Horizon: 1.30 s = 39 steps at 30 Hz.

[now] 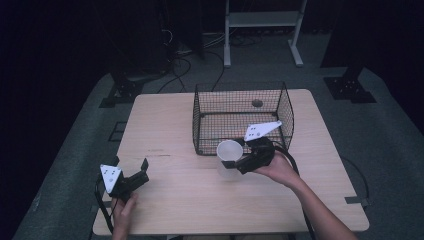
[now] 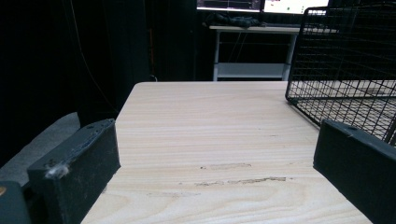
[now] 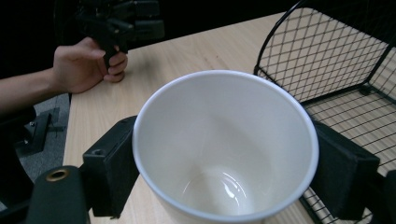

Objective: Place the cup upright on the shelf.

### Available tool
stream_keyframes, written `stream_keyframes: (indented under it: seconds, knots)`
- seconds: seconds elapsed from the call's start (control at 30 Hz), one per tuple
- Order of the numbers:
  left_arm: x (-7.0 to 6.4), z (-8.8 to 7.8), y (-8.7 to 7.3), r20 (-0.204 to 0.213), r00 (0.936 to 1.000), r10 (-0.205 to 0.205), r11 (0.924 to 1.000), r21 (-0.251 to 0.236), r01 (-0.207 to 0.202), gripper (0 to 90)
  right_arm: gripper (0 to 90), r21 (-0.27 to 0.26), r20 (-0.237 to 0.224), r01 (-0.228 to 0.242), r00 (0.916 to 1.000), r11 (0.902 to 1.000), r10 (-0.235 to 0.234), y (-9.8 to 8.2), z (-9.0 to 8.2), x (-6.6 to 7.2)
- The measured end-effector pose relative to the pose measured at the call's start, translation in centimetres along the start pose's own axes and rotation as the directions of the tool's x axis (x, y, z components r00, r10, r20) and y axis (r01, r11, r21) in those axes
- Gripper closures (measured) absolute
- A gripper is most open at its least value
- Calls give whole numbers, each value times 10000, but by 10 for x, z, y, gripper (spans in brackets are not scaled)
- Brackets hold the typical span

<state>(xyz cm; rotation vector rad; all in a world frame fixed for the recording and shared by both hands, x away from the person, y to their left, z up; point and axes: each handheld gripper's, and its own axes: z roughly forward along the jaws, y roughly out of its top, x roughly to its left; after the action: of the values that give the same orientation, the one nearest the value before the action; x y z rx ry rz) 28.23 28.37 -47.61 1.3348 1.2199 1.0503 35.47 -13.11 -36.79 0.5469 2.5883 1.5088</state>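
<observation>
A white cup stands upright and empty just in front of the black wire basket. My right gripper is shut on the cup, one jaw pressing on each side of its wall. The basket lies right behind the cup. My left gripper rests near the table's front left, open, with only bare wood between its jaws. The hand holding the left gripper appears far off in the right gripper view.
The light wooden table has bare room across its left and front. The wire basket stands at the back middle, open at the top. A white shelf frame and cables lie on the floor beyond.
</observation>
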Motion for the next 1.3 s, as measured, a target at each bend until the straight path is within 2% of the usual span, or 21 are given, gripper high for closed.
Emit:
stream_keyframes:
  seconds: [0.13,0.33,0.7,1.0,1.13,1.2,1.3]
  knots:
    - [0,0,0,-2,10000,-33,10000,-12,33,0,182,-124,27,-128,9999,9998,128,13,-7,-8]
    - [0,0,0,3,10000,-33,10000,-12,33,0,182,-284,303,-29,9995,9996,37,27,-13,-13]
    - [0,0,0,49,10000,-55,10000,5,55,0,182,-460,590,-95,9982,9989,122,52,-16,-27]
    - [0,0,0,47,10000,-79,10000,-9,79,0,183,-370,872,-254,9958,9990,286,61,-13,-41]
    - [0,0,0,61,10000,-40,10000,11,40,0,183,-388,1042,-454,9933,9982,492,64,-11,-51]
    - [0,0,0,62,10000,-33,10000,15,33,0,183,-484,1290,-444,9904,9978,504,66,-11,-54]
    - [0,0,0,62,10000,-41,10000,14,41,0,183,-431,1331,-514,9895,9977,567,69,-10,-59]
